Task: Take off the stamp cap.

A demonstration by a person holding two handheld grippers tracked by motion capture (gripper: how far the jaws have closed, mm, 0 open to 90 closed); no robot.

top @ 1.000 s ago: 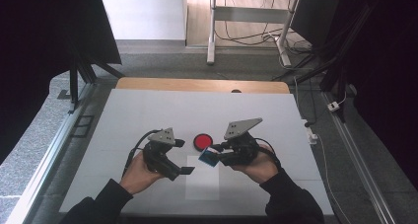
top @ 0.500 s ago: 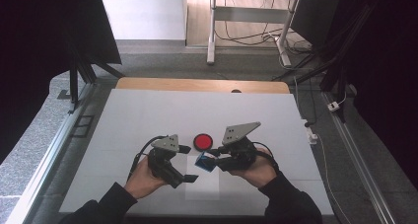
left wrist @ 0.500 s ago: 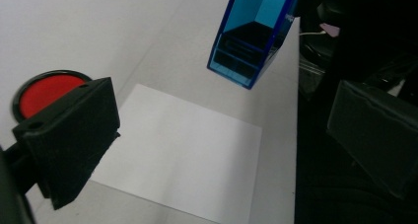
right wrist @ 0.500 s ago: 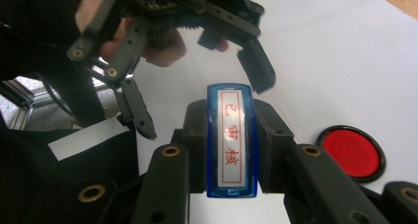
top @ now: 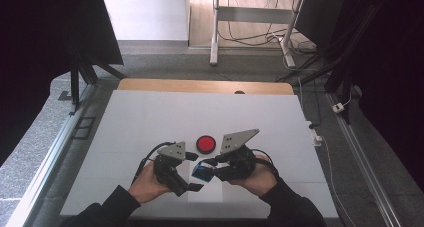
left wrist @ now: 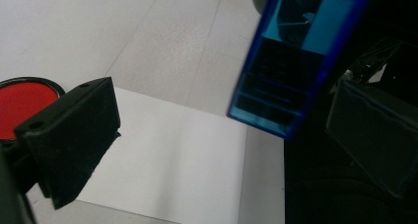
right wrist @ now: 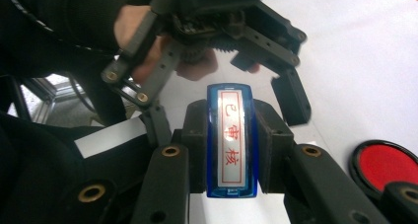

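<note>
Both jaws of the right claw [right wrist: 230, 150] clamp the blue stamp [right wrist: 230, 140].

Black sleeves — each black gripper [top: 192, 172] bears a grey three-cornered plate [top: 239, 140] — black cables.

The high view is evenly lit from above: the white table [top: 150, 117] reads bright and flat, the surroundings at far left and right fall into near-black. Shadows under the hands are soft and short. In the left gripper view the blue stamp [left wrist: 296, 61] and the near black pad [left wrist: 74, 135] are soft with close-range blur, and the red ink pad [left wrist: 22, 105] at left is out of focus. In the right gripper view the stamp's clear top [right wrist: 231, 140] carries a pale sheen, yet its red characters stay legible; the far white surface at right is washed out.
</note>
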